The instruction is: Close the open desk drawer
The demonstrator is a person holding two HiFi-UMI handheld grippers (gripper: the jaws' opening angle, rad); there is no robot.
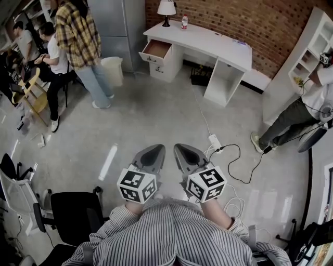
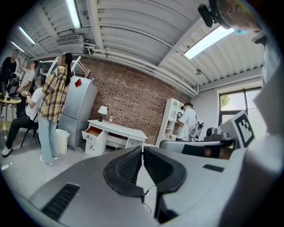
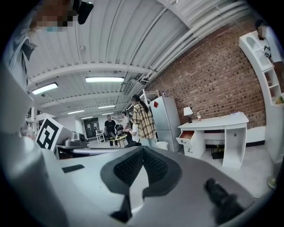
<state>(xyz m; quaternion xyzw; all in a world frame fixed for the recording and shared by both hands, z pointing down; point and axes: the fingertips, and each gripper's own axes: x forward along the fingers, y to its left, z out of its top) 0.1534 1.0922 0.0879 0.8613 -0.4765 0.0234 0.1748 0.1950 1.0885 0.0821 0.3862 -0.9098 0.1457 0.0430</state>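
A white desk (image 1: 208, 44) stands against the brick wall at the far side of the room. Its top left drawer (image 1: 155, 51) is pulled out and shows a brown inside; it also shows small as the drawer (image 2: 92, 131) and the drawer (image 3: 186, 135). My left gripper (image 1: 156, 151) and right gripper (image 1: 181, 149) are held side by side close to my body, far from the desk. Both are shut with nothing between the tips, as seen on the left gripper (image 2: 142, 148) and the right gripper (image 3: 142, 150).
A lamp (image 1: 166, 9) and a bottle (image 1: 184, 22) stand on the desk. A person in a plaid shirt (image 1: 78, 36) stands by a white bin (image 1: 112, 70) left of the desk. A power strip and cables (image 1: 216, 143) lie on the floor ahead. A black chair (image 1: 73, 213) is at my left.
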